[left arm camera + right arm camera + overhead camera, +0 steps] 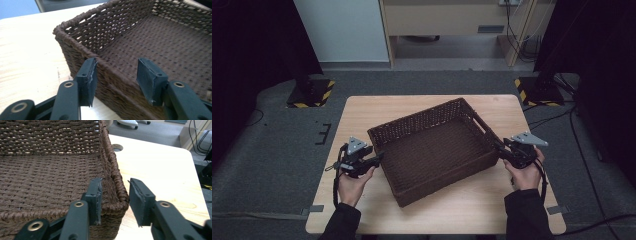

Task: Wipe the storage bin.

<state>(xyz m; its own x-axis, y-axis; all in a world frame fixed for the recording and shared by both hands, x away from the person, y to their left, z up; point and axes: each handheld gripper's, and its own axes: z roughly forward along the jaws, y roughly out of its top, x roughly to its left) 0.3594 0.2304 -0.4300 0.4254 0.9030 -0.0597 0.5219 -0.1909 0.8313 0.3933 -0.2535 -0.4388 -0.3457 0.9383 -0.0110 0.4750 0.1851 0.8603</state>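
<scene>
straddling the dark brown woven wicker basket (pixel 432 150) on the pale wooden desk (pixel 362 115), left tool (pixel 379 159) at 9 o'clock and right tool (pixel 501 149) at 3 o'clock stand spread, not pinching.

Looks like a lab / recording setup: plain wooden table (pixel 362 107) on grey carpet (pixel 272 150), black curtains (pixel 252 45) both sides, stands w/ yellow-black hazard-striped bases (pixel 309 94), loose cables (pixel 579 150) on floor, pale office cabinet (pixel 447 20) behind.

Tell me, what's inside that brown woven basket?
Nothing lies loose in the basket: its woven floor is bare. One jaw of each gripper, left and right, reaches inside over a wall. The table under it is hidden.
</scene>
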